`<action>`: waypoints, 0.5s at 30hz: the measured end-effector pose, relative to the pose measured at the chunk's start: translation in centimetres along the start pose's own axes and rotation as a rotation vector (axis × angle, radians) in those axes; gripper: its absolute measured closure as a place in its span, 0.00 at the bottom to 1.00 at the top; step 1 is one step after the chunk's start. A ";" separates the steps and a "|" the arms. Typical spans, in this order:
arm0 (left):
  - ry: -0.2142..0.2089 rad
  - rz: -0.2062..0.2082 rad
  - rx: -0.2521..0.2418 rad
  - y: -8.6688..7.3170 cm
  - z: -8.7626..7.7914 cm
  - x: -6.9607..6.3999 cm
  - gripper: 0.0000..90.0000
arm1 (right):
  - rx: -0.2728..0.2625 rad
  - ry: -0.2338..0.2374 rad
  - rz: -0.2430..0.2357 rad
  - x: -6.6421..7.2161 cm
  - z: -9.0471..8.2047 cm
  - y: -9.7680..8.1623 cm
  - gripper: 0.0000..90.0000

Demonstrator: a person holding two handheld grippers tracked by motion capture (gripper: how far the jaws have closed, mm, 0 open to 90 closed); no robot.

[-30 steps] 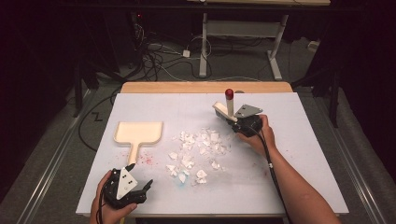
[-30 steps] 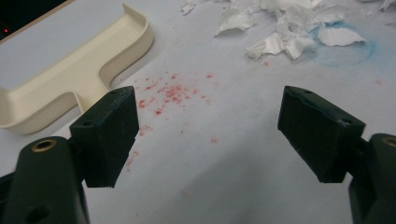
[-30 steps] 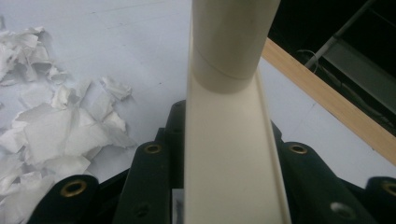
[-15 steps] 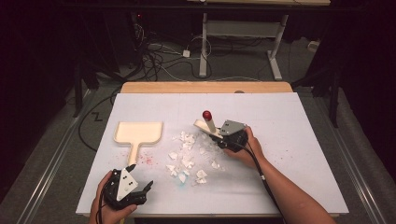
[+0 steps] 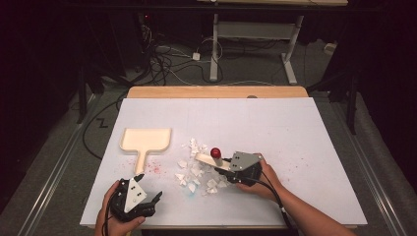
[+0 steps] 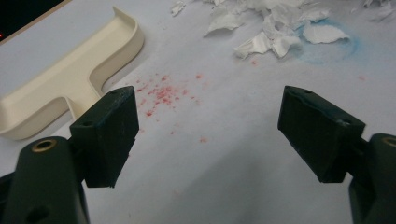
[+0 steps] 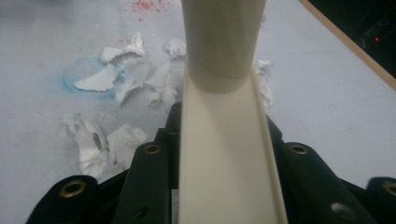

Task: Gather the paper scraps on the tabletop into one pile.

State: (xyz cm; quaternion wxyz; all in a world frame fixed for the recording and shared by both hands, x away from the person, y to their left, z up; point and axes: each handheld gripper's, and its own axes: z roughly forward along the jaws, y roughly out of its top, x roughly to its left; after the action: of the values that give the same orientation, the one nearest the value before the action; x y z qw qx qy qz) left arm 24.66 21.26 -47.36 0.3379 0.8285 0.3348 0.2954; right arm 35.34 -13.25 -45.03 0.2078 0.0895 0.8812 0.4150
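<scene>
White tabletop [image 5: 295,128]: right hand-held gripper [image 5: 231,169] levels brush [image 5: 211,161] over paper scraps [image 5: 196,169].

My two black jaws rise from the bottom edge and stand wide apart, with nothing between them but bare white table [image 6: 224,154]. My left gripper [image 6: 210,135] hangs just above that surface. A scatter of red specks [image 6: 163,95] lies on the table ahead of my left jaw. Beyond that jaw, at the upper left, a cream dustpan [image 6: 70,79] lies flat, its handle running toward me and partly hidden behind the jaw. At the top, a heap of torn white paper scraps [image 6: 271,28] lies well clear of me, and one scrap sits on a faint blue ring stain [image 6: 327,44].
</scene>
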 end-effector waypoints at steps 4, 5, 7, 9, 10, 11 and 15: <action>0.003 0.011 -0.009 0.0 0.0 0.1 0.22 | -0.034 -0.028 0.004 -0.5 -1.2 0.7 0.75; 0.003 0.011 -0.009 0.0 0.0 0.1 0.22 | -0.034 -0.028 0.004 -0.5 -1.2 0.7 0.75; 0.002 0.014 -0.004 0.0 0.1 0.1 0.22 | -0.046 -0.040 0.010 -1.0 -1.7 0.9 0.75; -0.001 0.010 -0.006 0.0 0.0 0.0 0.22 | -0.059 -0.065 0.018 -2.2 -2.0 1.2 0.75; -0.001 0.010 -0.006 0.0 0.0 0.0 0.22 | -0.059 -0.065 0.018 -2.2 -2.0 1.2 0.75; 0.000 0.013 -0.004 0.0 0.0 0.0 0.22 | -0.062 -0.070 0.021 -2.7 -1.9 1.3 0.75; -0.004 -0.011 0.001 -0.1 0.0 0.1 0.22 | -0.062 -0.108 0.028 -4.8 -1.0 1.9 0.75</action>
State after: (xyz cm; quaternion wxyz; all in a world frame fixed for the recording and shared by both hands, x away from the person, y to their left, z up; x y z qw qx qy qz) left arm 24.64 21.36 -47.43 0.3397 0.8274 0.3391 0.2917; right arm 39.19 -14.29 -41.59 0.2522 0.1177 0.8540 0.4396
